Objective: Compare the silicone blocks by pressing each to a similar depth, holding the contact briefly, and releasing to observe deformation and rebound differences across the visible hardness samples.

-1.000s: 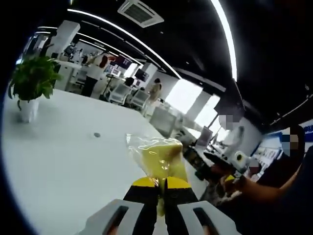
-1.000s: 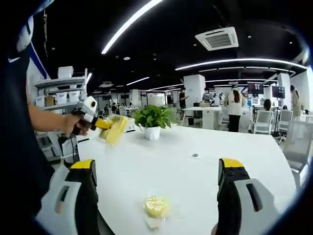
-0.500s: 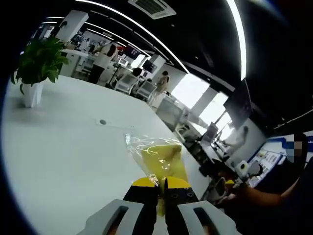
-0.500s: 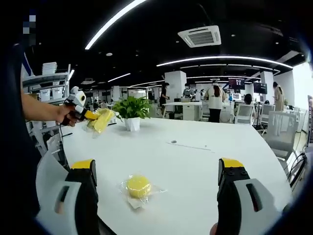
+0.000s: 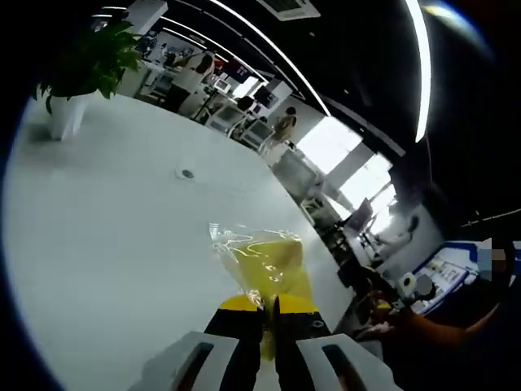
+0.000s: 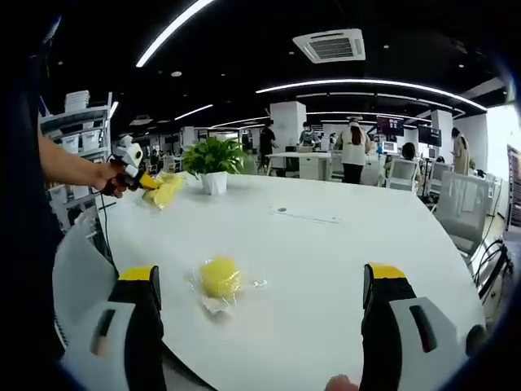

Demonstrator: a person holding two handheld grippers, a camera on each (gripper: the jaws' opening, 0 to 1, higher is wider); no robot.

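Left gripper [image 5: 269, 314], in the left gripper view, is clamped on your bagged yellow block [image 5: 269, 261], held above the white table [image 5: 98, 244]. In the right gripper view your right gripper [image 6: 264, 326] gapes wide, holding nothing; a second wrapped yellow block [image 6: 218, 277] lies on the table just ahead between the jaws, slightly left, so that hand's nearer for the press; left gripper [image 6: 151, 182] holds its bag far left, near the potted plant [image 6: 213, 161].

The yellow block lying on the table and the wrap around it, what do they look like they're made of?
The yellow block looks like a soft, matte material, plausibly silicone: rounded edges, even colour, no shine. Its wrap seems to be thin clear plastic film, judging by the crinkled, glinting edges. The bagged yellow block gripped by the left tool looks alike, with creased glossy film. The table appears a smooth white laminate.
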